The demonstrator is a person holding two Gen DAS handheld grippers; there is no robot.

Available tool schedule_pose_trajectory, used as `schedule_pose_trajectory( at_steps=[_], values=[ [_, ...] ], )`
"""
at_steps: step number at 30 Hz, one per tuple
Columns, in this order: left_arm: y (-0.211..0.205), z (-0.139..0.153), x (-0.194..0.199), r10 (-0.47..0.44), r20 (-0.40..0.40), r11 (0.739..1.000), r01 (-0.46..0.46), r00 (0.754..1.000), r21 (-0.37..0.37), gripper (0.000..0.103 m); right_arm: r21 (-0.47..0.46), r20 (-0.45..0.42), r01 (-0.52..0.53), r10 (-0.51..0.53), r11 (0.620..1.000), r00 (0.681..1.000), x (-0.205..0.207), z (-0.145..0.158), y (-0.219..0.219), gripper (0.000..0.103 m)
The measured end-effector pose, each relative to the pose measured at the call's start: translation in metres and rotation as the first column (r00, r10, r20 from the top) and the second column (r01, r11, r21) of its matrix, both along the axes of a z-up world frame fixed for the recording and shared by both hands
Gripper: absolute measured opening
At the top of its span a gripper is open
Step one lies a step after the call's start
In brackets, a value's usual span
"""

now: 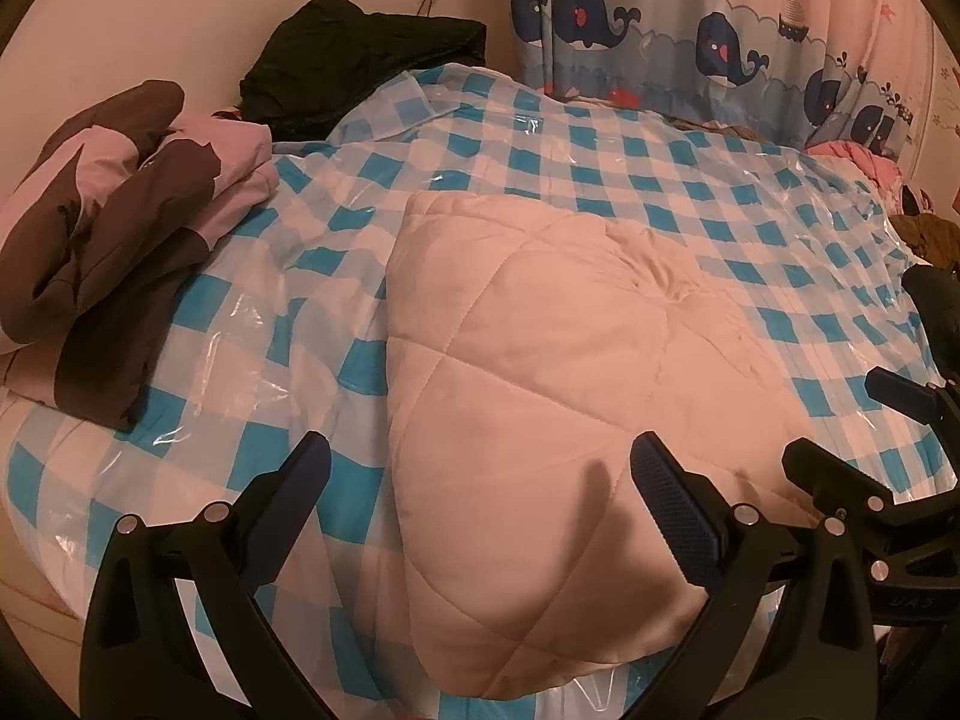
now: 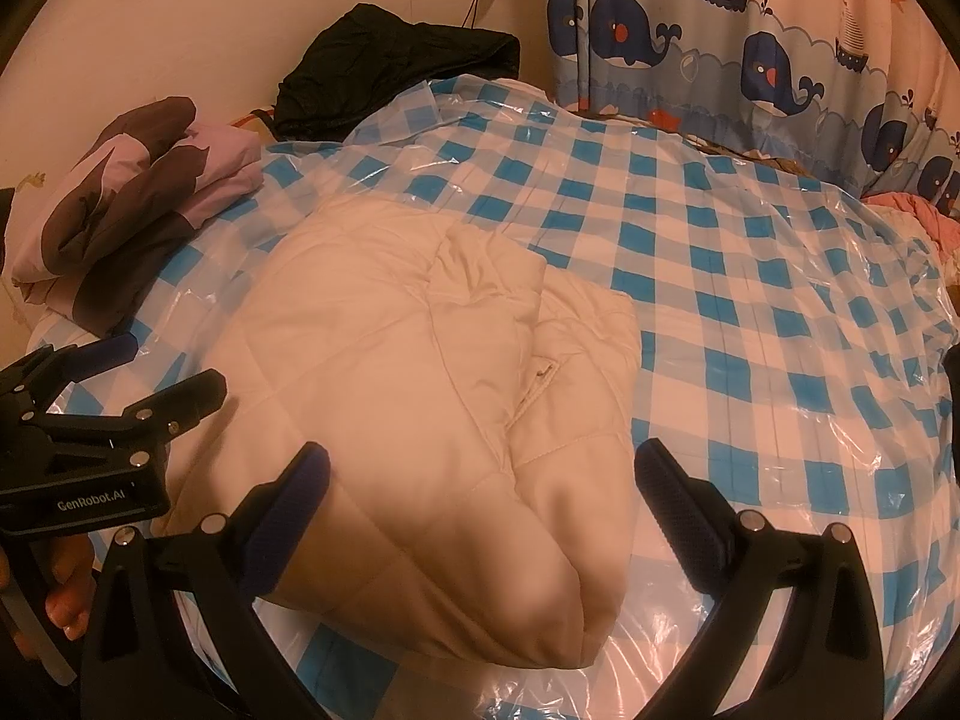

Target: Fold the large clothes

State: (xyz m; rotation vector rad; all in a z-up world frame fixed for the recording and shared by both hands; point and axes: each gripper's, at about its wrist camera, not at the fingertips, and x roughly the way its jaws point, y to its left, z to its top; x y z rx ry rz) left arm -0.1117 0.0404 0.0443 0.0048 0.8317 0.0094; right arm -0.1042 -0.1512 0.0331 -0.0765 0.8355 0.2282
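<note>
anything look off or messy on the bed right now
Mostly tidy. The cream quilted garment is folded but uneven: a bunched layer sticks up along its right side. The clear plastic over the checked cover is wrinkled. Both tools hover open, holding nothing.

"GenRobot.AI" marks the left tool (image 2: 174, 387) body (white lettering).

We are seeing the left gripper (image 1: 480, 468) showing black plastic arms, silver rivets and blue textured pads. The right gripper (image 2: 480, 474) is looking identical. White "GenRobot.AI" lettering is showing on the left one's body.
</note>
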Motion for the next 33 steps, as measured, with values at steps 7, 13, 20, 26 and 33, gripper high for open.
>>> schedule_pose_trajectory(
  at_steps=[7, 13, 20, 26, 33],
  values=[
    [-0.0013, -0.0007, -0.0008, 0.001, 0.000, 1.000, -0.001, 1.000, 0.001, 0.096, 0.000, -0.001, 0.000, 0.000, 1.000, 1.000, 0.0000, -0.0004, 0.0005, 0.098],
    [-0.0044, -0.0017, -0.0023, -0.001, -0.003, 1.000, 0.001, 1.000, -0.004, 0.096, 0.002, 0.000, 0.002, -0.002, 1.000, 1.000, -0.0001, -0.0007, 0.0017, 0.098],
    [-0.0069, -0.0024, -0.0032, -0.002, -0.003, 1.000, 0.002, 1.000, -0.006, 0.096, 0.001, 0.000, 0.003, -0.003, 1.000, 1.000, -0.0002, -0.0005, 0.0013, 0.098],
    [-0.0072, -0.0030, -0.0032, -0.004, -0.005, 1.000, 0.004, 1.000, -0.007, 0.096, 0.001, 0.000, 0.003, -0.003, 1.000, 1.000, -0.0002, -0.0005, 0.0012, 0.098],
    [-0.0087, -0.0037, -0.0030, -0.005, -0.005, 1.000, 0.005, 1.000, -0.008, 0.096, 0.002, 0.001, 0.003, -0.003, 1.000, 1.000, -0.0004, -0.0004, 0.0016, 0.098]
  ],
)
